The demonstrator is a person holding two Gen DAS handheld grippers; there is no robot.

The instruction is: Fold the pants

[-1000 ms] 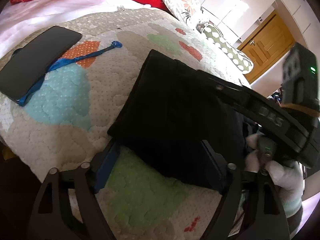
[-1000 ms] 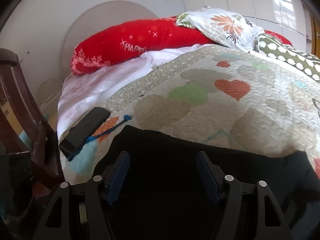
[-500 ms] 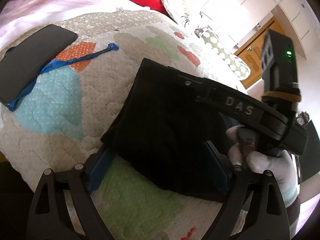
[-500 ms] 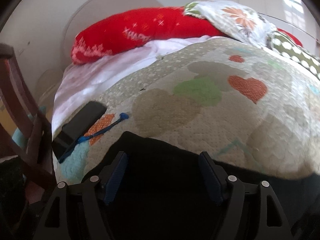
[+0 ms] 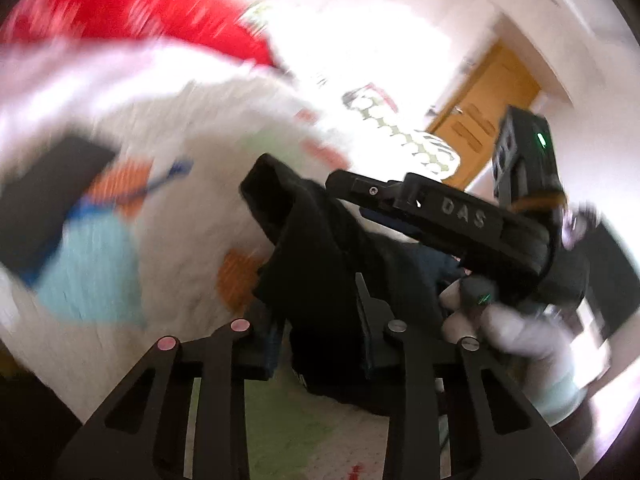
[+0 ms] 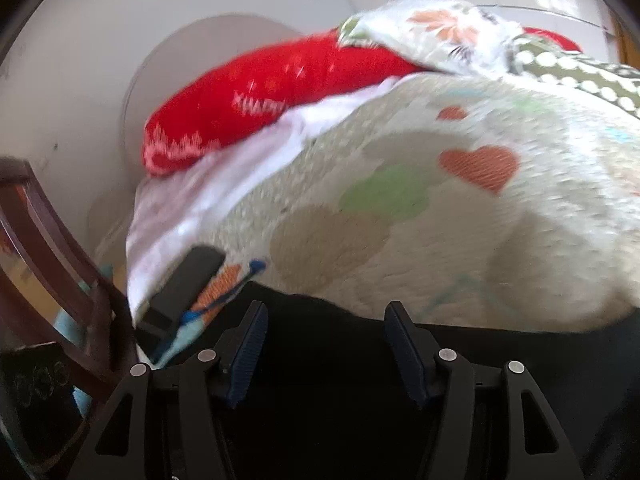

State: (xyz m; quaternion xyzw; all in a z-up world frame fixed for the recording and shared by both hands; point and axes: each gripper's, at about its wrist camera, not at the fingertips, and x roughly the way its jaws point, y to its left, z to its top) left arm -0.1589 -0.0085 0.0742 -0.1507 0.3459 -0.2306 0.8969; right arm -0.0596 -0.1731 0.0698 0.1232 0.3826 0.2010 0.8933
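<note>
Left wrist view: my left gripper, wide a moment ago, is closing its jaws on the black pants, and the cloth now rises off the quilt. My right gripper is also closing, pants between its jaws, not yet pinched. I judge the next fold begins.

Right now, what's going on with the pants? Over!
Left gripper closing on black pants, bunched. Right gripper closing, pants between fingers. Phone beside them.
</note>
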